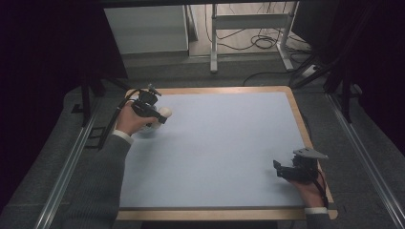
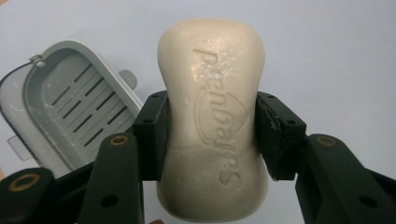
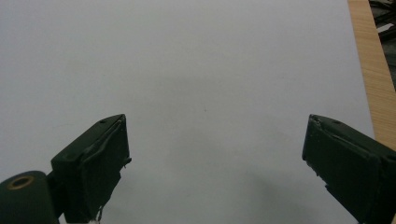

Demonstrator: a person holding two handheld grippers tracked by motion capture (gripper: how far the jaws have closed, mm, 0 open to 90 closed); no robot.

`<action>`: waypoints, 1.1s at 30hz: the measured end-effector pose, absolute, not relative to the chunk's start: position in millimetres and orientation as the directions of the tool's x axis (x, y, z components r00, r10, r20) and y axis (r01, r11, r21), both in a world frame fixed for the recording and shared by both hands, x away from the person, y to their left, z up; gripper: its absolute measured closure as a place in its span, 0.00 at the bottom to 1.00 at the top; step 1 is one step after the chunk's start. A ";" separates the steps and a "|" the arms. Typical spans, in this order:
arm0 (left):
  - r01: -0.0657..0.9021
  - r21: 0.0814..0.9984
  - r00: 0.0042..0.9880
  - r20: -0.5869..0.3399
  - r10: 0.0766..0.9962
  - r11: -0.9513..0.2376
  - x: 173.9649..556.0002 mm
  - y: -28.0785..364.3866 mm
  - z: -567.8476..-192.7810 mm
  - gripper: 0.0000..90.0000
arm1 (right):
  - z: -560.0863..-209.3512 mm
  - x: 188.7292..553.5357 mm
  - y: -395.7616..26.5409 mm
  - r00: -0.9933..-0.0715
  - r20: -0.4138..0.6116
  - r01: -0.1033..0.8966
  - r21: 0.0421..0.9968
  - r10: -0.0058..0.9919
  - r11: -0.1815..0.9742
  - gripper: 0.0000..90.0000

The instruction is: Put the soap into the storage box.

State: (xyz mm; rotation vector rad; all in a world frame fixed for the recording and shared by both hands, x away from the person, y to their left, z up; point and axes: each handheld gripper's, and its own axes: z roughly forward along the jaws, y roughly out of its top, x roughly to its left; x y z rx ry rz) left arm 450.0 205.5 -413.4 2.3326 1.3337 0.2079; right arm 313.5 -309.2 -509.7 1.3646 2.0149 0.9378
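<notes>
Left gripper (image 2: 211, 135) is clamping a cream soap bar (image 2: 212, 116) at its waist above the blue mat (image 1: 215, 143), beside a grey soap dish (image 2: 70, 102), while the right gripper (image 3: 215, 158) is resting wide open, holding nothing.

On the surface (image 1: 215, 152), the left gripper (image 1: 160, 117) sits toward ten o'clock with a soap bar (image 2: 212, 121) between its jaws, a soap dish (image 2: 70, 102) beside it, and the right gripper (image 1: 282, 169) toward four o'clock.
</notes>
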 end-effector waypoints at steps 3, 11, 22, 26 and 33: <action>0.786 0.445 0.515 -0.088 0.852 -0.429 452.9 207.8 -414.4 0.55 | -509.4 313.5 -310.0 -0.351 -0.040 0.569 0.784 0.935 0.248 0.08; 0.817 0.437 0.465 -0.111 0.879 -0.377 466.7 218.4 -420.6 0.55 | -510.0 313.8 -310.3 -0.351 -0.041 0.571 0.783 0.935 0.248 0.08; 0.845 0.423 0.409 -0.117 0.905 -0.327 479.2 232.1 -429.0 0.55 | -510.7 314.1 -311.7 -0.347 -0.042 0.572 0.782 0.937 0.248 0.08; 0.857 0.421 0.382 -0.129 0.915 -0.299 483.0 239.3 -435.0 0.55 | -511.0 314.2 -311.6 -0.349 -0.043 0.573 0.780 0.936 0.249 0.08; 0.866 0.423 0.348 -0.130 0.929 -0.265 487.0 246.9 -439.8 0.55 | -511.3 314.4 -311.8 -0.347 -0.042 0.576 0.779 0.937 0.248 0.08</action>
